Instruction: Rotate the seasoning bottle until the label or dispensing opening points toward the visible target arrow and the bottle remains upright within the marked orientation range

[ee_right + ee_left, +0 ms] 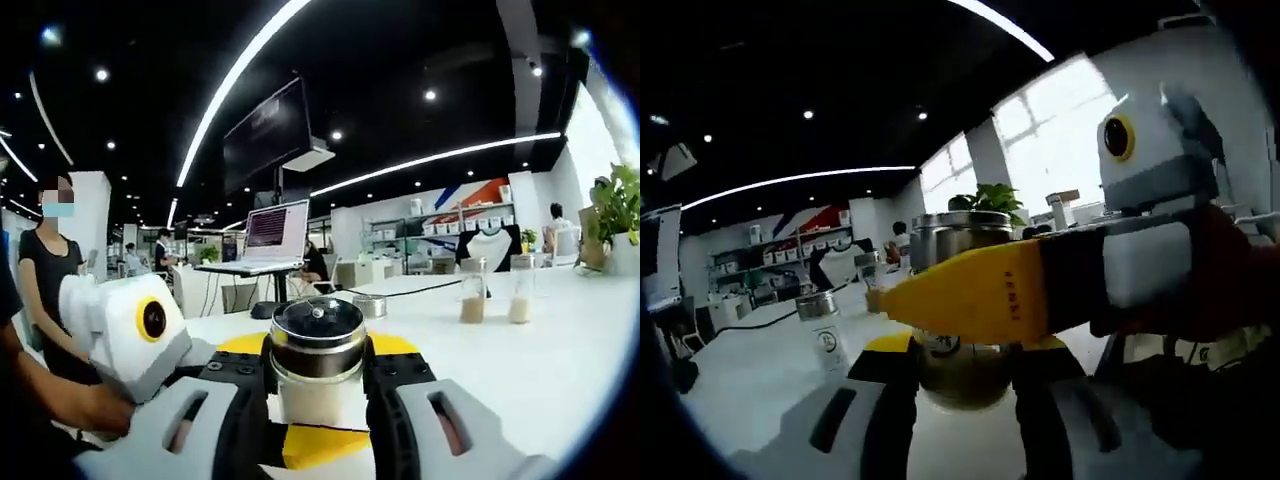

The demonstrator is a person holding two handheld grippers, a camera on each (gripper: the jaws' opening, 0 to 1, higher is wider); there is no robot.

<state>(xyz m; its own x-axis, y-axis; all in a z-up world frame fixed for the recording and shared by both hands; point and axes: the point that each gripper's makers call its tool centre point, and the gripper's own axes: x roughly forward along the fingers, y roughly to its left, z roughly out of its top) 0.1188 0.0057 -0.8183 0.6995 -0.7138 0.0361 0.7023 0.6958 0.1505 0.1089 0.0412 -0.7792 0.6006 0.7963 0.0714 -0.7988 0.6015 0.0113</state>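
Observation:
The seasoning bottle (318, 385), pale below a shiny metal lid, stands upright on the white table (560, 340). My right gripper (318, 378) has both dark jaws pressed against its sides. In the left gripper view the same bottle (962, 232) sits between the jaws of my left gripper (960, 368), which also close on it. The right gripper's yellow finger (980, 295) crosses in front of the bottle from the right. A hand holds the left gripper at the lower left of the right gripper view. No arrow mark can be made out.
A second lidded bottle (826, 335) stands to the left on the table. Two small jars (472, 295) (520, 288) and a flat tin (370, 305) stand farther back. A laptop (276, 235) is behind them, and a person (45, 270) stands at the left.

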